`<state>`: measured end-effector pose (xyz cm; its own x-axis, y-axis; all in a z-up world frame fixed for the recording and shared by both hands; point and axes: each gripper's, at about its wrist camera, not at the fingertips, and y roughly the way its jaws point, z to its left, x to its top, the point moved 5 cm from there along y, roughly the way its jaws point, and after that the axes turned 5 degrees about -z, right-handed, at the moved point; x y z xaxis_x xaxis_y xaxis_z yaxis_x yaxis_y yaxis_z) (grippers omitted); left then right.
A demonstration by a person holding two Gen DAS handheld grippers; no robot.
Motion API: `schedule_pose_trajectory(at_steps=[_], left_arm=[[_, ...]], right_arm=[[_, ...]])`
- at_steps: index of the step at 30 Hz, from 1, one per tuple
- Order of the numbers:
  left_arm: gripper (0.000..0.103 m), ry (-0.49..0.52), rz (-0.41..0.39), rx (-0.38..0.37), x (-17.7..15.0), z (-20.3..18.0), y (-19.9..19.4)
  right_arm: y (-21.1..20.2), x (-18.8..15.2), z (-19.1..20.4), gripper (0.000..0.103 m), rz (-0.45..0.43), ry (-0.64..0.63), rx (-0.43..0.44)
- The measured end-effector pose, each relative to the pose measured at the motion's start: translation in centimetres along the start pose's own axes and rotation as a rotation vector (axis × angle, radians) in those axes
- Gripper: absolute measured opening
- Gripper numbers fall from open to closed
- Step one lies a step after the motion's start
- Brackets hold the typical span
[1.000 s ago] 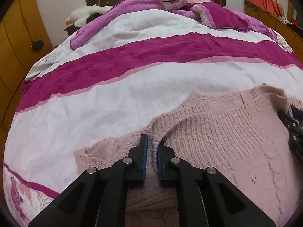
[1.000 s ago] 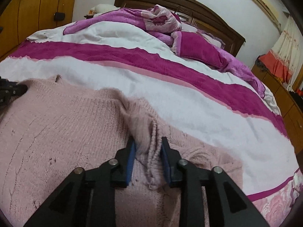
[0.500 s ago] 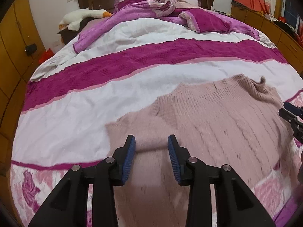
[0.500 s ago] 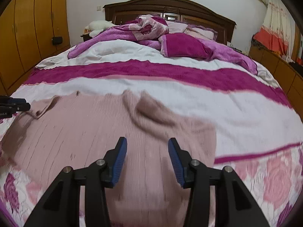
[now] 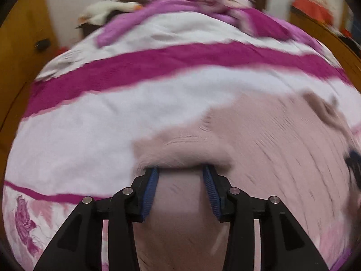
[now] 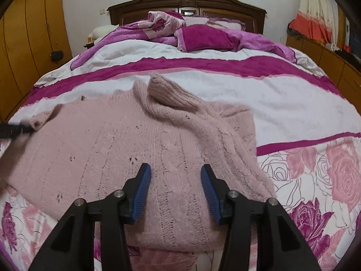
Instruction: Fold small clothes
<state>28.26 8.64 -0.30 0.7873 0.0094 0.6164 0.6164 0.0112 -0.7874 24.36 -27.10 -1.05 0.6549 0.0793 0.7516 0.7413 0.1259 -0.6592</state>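
Observation:
A pink knitted sweater (image 6: 126,144) lies spread on the bed, its turtleneck collar (image 6: 171,94) away from me and the sleeves folded in over its sides. My right gripper (image 6: 176,171) is open and empty, hovering above the sweater's body. My left gripper (image 5: 180,170) is open, its fingertips pushed under the folded left sleeve edge (image 5: 180,149) of the sweater (image 5: 282,158); that view is blurred. The left gripper also shows in the right wrist view (image 6: 15,131) at the sweater's left side. The right gripper's dark tip shows in the left wrist view (image 5: 352,162).
The bed cover (image 6: 282,103) has white and magenta stripes with a rose print near me. Crumpled magenta blankets (image 6: 203,36) and pillows lie by the wooden headboard (image 6: 185,2). Wooden wardrobes (image 6: 29,33) stand at left, a low cabinet (image 6: 327,56) at right.
Both grippers let go of the sleeves, opened and pulled back. The left gripper has since pushed forward and down, its tips now under the left sleeve fold.

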Motion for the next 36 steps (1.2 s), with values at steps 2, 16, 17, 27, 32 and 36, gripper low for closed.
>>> schedule_pose_trajectory(at_steps=[2,16,17,27,32,36], left_arm=[[0.020,-0.059,-0.016,0.030,0.6,1.2,0.1],[0.020,-0.239,-0.022,-0.029,-3.0,-3.6,-2.3],[0.020,-0.237,-0.019,-0.024,-3.5,-3.9,-2.1],[0.020,-0.115,-0.111,0.066,-4.5,-5.5,-1.5],[0.020,-0.108,-0.126,0.057,-4.6,-5.3,-1.6],[0.020,-0.122,-0.132,0.044,-4.6,-5.1,-1.5]], right_arm=[[0.0,0.0,0.1,0.050,-0.004,-0.003,-0.001],[-1.7,4.1,-2.4,0.051,-0.040,0.040,0.049],[-1.5,4.9,-2.9,0.054,-0.040,0.023,0.042],[7.7,8.0,-1.3,0.055,0.117,-0.280,0.095],[8.6,8.5,-0.1,0.013,0.140,-0.200,0.219],[6.7,9.9,-2.5,0.012,0.035,-0.047,0.211]])
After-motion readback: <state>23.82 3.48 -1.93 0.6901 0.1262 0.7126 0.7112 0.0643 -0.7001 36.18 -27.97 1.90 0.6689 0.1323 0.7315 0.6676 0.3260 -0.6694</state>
